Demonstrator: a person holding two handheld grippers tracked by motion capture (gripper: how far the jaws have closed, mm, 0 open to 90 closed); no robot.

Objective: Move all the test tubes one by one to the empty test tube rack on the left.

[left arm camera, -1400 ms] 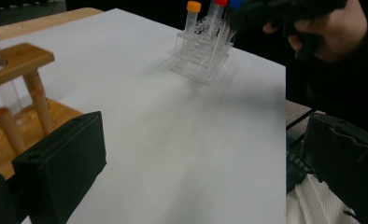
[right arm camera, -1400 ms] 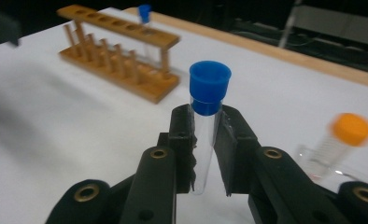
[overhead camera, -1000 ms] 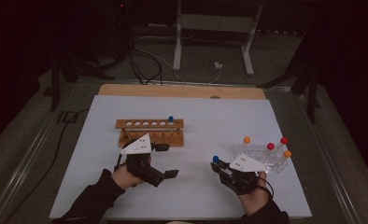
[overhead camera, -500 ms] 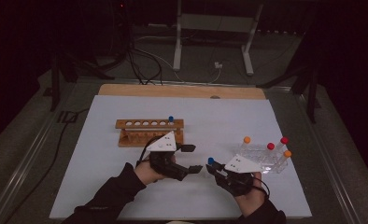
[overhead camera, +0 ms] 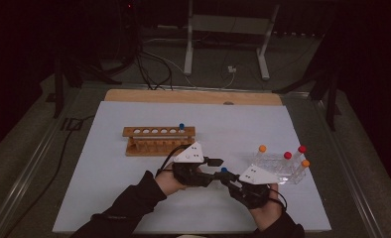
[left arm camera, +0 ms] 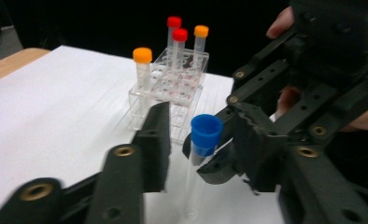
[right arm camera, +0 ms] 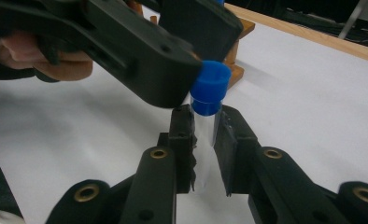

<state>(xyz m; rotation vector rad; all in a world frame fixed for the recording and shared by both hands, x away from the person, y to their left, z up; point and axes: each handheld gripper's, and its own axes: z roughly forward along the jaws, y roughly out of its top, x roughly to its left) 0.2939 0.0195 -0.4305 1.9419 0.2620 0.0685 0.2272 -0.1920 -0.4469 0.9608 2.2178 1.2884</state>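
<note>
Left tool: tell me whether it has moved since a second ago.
Yes. The left tool moved rightward, away from the wooden rack, to the blue-capped tube, jaws closing.

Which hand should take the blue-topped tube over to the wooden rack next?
Probably the left gripper: its jaws have just been closing around the blue-capped tube that the right gripper holds, and the wooden rack sits on its side.

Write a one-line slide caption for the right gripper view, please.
Right gripper grips a blue-capped tube upright while the left gripper closes around its cap.

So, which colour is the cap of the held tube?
Blue cap; it shows best in the right gripper view.
</note>
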